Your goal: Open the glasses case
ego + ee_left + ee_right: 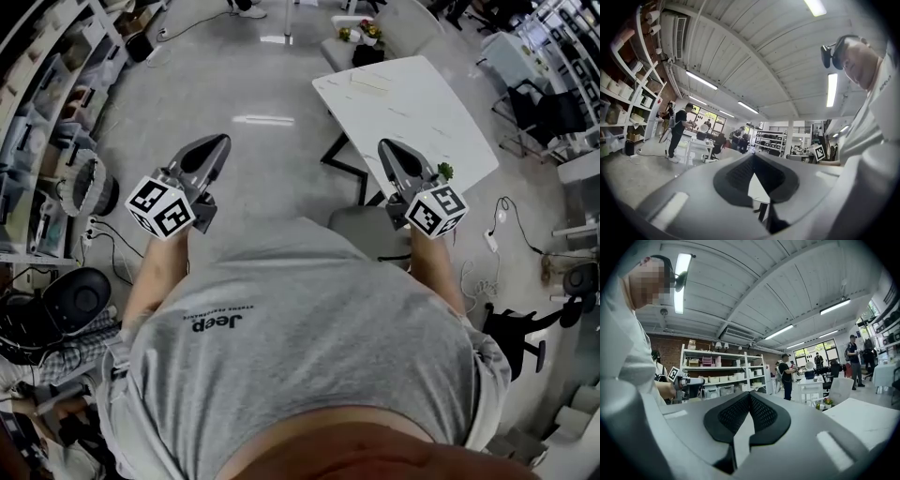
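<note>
No glasses case shows in any view. In the head view I hold both grippers out level over the floor, in front of a grey T-shirt. The left gripper is shut with nothing between its pads; in its own view the pads meet at the tip. The right gripper is shut and empty too, and its pads touch at the tip. It points toward the near corner of a white table. Each gripper sees the other's marker cube off to the side.
A small potted plant stands at the table's near edge, also in the right gripper view as plant. Storage shelves line the left wall. A grey seat sits below the table. People stand further off.
</note>
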{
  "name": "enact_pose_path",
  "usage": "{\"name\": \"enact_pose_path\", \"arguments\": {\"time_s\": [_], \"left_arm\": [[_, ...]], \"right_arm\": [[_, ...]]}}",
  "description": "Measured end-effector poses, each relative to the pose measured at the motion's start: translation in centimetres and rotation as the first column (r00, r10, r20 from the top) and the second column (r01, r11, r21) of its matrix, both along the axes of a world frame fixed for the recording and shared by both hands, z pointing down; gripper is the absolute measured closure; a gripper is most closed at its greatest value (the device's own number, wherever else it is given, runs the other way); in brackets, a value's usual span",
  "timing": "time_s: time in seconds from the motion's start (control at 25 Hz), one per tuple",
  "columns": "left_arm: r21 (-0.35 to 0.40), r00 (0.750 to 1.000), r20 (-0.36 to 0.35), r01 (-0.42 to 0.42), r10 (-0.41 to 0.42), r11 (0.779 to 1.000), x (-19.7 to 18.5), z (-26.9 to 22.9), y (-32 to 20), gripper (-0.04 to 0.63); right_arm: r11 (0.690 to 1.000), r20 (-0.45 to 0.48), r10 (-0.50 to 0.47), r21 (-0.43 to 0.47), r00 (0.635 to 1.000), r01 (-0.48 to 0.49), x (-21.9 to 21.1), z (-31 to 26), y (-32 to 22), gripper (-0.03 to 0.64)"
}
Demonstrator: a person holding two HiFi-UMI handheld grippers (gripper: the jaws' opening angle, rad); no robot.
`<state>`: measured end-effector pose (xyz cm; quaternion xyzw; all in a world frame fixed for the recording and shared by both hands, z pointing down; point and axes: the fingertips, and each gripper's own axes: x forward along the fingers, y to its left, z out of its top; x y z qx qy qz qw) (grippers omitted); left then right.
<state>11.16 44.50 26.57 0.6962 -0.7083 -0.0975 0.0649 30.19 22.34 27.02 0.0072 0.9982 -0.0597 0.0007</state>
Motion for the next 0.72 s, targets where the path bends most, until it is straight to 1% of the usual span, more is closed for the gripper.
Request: {"name": "enact_pose_path", "arguments": {"time_s": [0.16, 0.24, 0.4, 0.48, 0.6, 0.72], "left_arm": [[-0.028, 1.000, 0.010, -0.009, 0.010, 1.000, 1.0, 0.0, -1.9, 0.538], [-0.034, 1.000, 0.016, -0.010, 0.010, 0.999, 0.4, 0.1, -2.5, 0.538], [-0.035, 1.000, -0.003, -0.017, 0.017, 0.999, -2.0, 0.7, -3.8, 0.538], [-0.039, 0.999, -0.008, -0.033, 0.032, 0.999, -4.1, 1.2, -4.4, 0.538], [-0.041, 0.998, -0.010, -0.061, 0.061, 0.997, -9.0, 2.4, -5.6, 0.538], [-0.015, 0.995, -0.012, -0.101, 0.101, 0.995, -13.7, 3.0, -7.7, 0.538]], "right_arm": [[1.000, 0.008, 0.002, -0.030, 1.000, -0.002, 0.5, 0.8, -1.9, 0.614], [0.999, 0.007, -0.002, -0.038, 1.000, 0.002, -0.1, 1.1, -2.4, 0.614], [0.999, -0.005, 0.005, -0.048, 1.000, -0.005, -2.6, 1.6, -3.5, 0.614], [0.999, -0.013, 0.012, -0.044, 1.000, -0.012, -4.8, 1.7, -3.8, 0.614], [0.999, -0.023, 0.035, -0.029, 0.999, -0.036, -9.3, 2.0, -4.5, 0.614], [0.997, -0.015, 0.074, -0.011, 0.997, -0.074, -13.3, 2.0, -6.1, 0.614]]}}
